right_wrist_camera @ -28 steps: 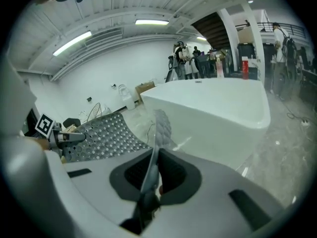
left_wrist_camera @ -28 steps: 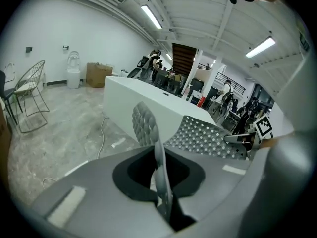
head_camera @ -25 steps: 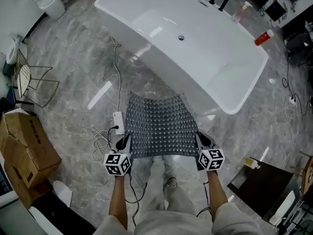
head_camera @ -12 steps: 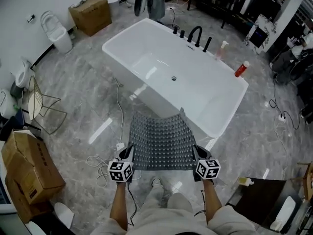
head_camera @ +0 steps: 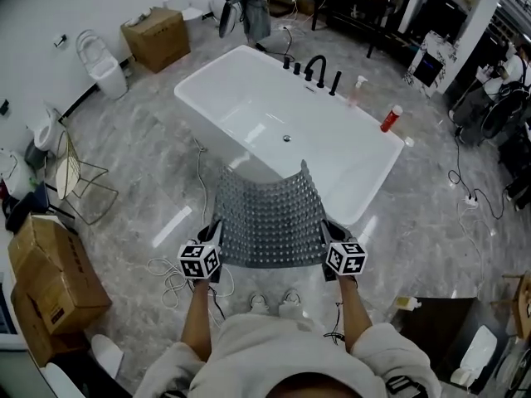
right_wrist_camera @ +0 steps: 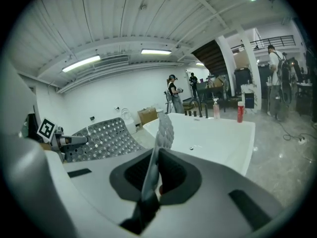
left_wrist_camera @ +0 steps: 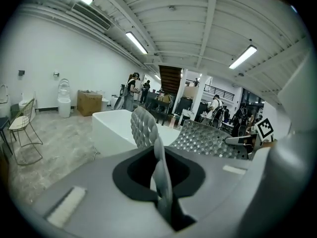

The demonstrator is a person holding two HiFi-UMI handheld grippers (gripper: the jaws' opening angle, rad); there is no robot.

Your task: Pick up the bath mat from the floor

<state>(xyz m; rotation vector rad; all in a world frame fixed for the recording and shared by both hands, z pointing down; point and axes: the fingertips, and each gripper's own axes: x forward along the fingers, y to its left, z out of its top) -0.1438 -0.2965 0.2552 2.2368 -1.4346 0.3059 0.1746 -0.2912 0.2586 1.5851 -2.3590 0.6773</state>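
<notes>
Grey marble floor (head_camera: 141, 181) spreads around a white bathtub (head_camera: 249, 106) that sits at an angle in a wide showroom, with a cardboard box (head_camera: 50, 272) towards the floor's left edge and a white cable (head_camera: 197, 152) trailing along the tub's near side. The bath mat (head_camera: 270, 218), grey and studded, is stretched between the two tools by its near corners. The left tool (head_camera: 213, 235) is pressed together on the left corner and the right tool (head_camera: 328, 232) is pressed together on the right one. Each gripper view shows a thin fold of mat pinched in the slot and rising beyond it. Compared with a second ago, the mat has come up. Then it lay low beside the tub with the person bent over it. Now the person stands straighter with shoes under the mat's near edge, and the camera takes in much more of the room. The mat's far edge curls free in the air, crossing the tub's near rim in the head view. Both gripper views show that far end standing higher than the tub's rim. No part of the mat looks to be touching the floor any more, so the lift itself appears done. What remains is only to keep both pinches firm, since a limp mat held by two corners could slip out if either one eases.
</notes>
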